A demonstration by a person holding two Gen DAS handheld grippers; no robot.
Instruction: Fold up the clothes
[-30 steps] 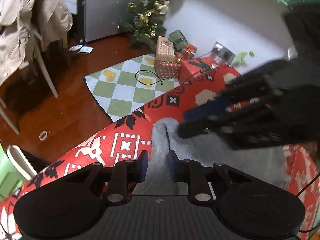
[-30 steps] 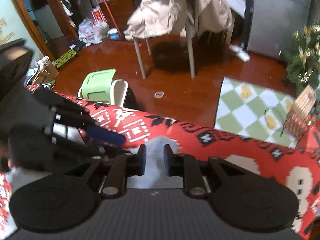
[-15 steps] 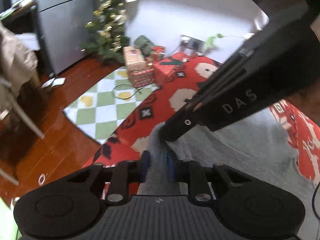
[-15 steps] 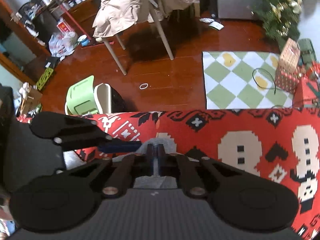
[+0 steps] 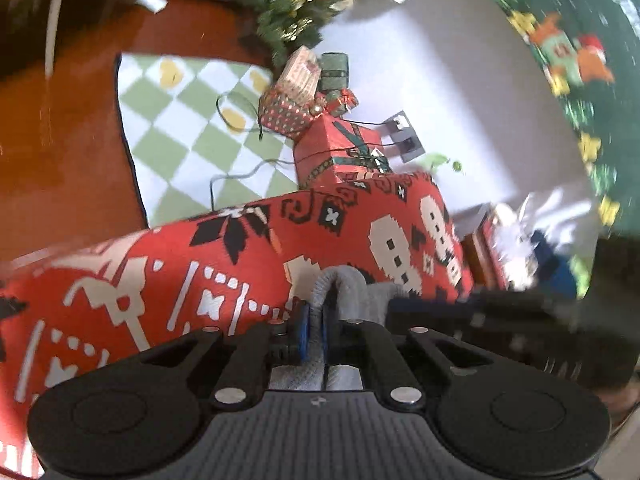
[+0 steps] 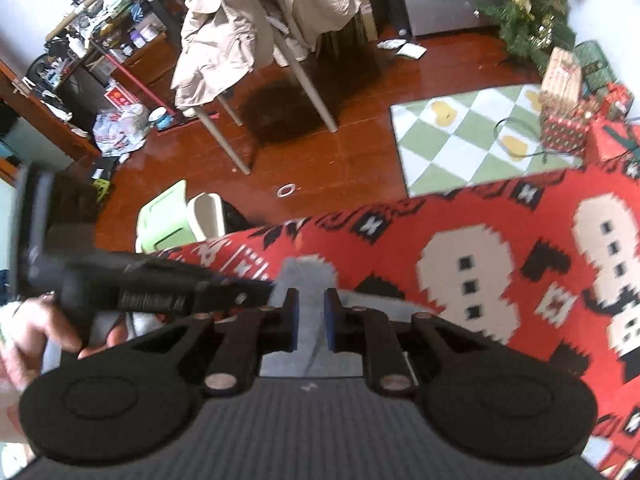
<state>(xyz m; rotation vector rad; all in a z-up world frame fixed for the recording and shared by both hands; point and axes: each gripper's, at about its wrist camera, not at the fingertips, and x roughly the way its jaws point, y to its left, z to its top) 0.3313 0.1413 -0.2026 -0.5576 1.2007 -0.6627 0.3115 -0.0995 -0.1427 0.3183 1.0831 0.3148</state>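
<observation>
While one grey garment [image 5: 352,292] lies on the red patterned counter [image 5: 168,264], two tongs work it: left tongs [image 5: 313,330] pinch a raised fold, right tongs [image 6: 311,320] stand apart astride its edge.

— What crowds my left gripper [image 5: 313,330]?

— My right gripper [image 5: 472,320] lies just beside it on the right, a dark bar across the grey garment [image 5: 352,292]. Leftward, the red patterned bench cover [image 5: 160,272] lies bare.

— And my right gripper's side?

— My left gripper [image 6: 160,288] crosses in from the left, almost touching. To the right the cover is bare; gift boxes [image 6: 568,120] sit beyond its edge.
</observation>
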